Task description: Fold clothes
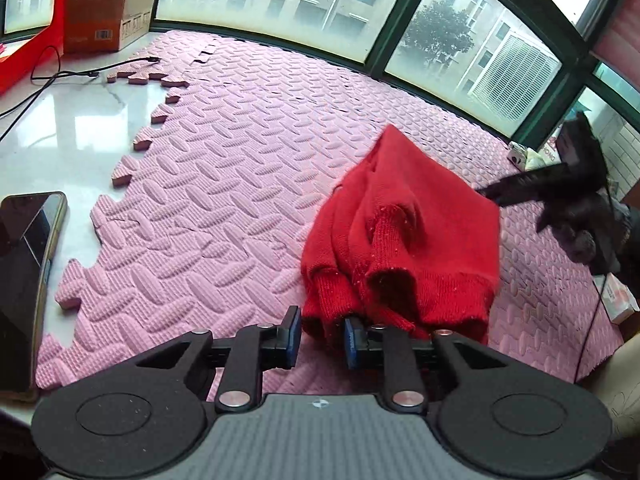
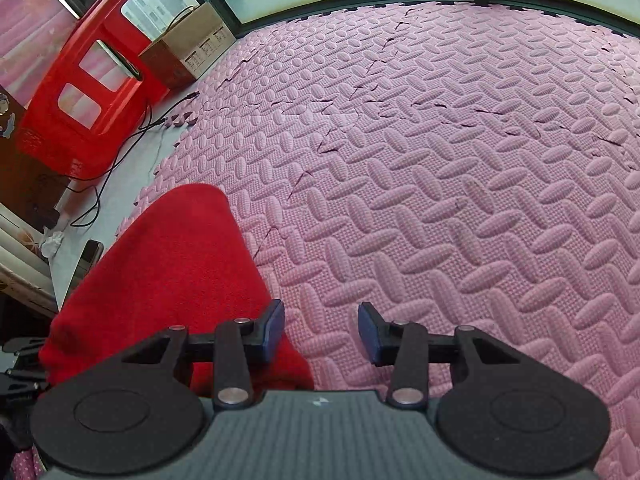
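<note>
Left wrist view: my left claw (image 1: 320, 334) spread around a bunched red knit sweater (image 1: 404, 240) on the pink interlocking foam mat (image 1: 224, 168).
My right claw (image 2: 320, 330) gapes empty, the sweater just beside its left finger.

Pink foam mat (image 1: 240, 152) covers the floor; red sweater (image 1: 400, 240) bunched on it.

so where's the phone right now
In the left wrist view, the phone lies at the far left on the white floor, beside the pink mat's edge.
</note>
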Demonstrator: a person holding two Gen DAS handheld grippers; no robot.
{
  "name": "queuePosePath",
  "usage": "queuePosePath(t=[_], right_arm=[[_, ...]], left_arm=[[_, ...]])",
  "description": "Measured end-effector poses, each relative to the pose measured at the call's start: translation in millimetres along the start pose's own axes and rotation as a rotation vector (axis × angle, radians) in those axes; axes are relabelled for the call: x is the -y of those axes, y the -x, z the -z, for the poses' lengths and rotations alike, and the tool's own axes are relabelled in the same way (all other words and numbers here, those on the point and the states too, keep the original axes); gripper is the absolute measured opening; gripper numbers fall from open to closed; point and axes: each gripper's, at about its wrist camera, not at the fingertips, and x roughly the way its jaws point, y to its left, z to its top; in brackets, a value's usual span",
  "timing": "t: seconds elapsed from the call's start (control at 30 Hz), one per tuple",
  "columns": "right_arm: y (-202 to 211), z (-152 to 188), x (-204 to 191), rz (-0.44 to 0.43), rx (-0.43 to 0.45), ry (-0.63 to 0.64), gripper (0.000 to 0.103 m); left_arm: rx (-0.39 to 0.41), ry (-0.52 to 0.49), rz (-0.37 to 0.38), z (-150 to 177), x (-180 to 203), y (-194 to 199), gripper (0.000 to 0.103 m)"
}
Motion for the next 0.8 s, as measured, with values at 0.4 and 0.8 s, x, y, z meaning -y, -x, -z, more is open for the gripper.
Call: queuePosePath(t=[0.4, 0.8], right_arm=[[46, 94, -41, 0.047, 0.15, 0.09, 0.041], [45, 32, -85, 0.08, 0.305, 0.233, 0.04]], left_arm=[[0.073, 0.079, -0.116, -68, -42, -8, 0.024], [0.235, 0.071, 0.058, -72, 11, 35, 0.022]])
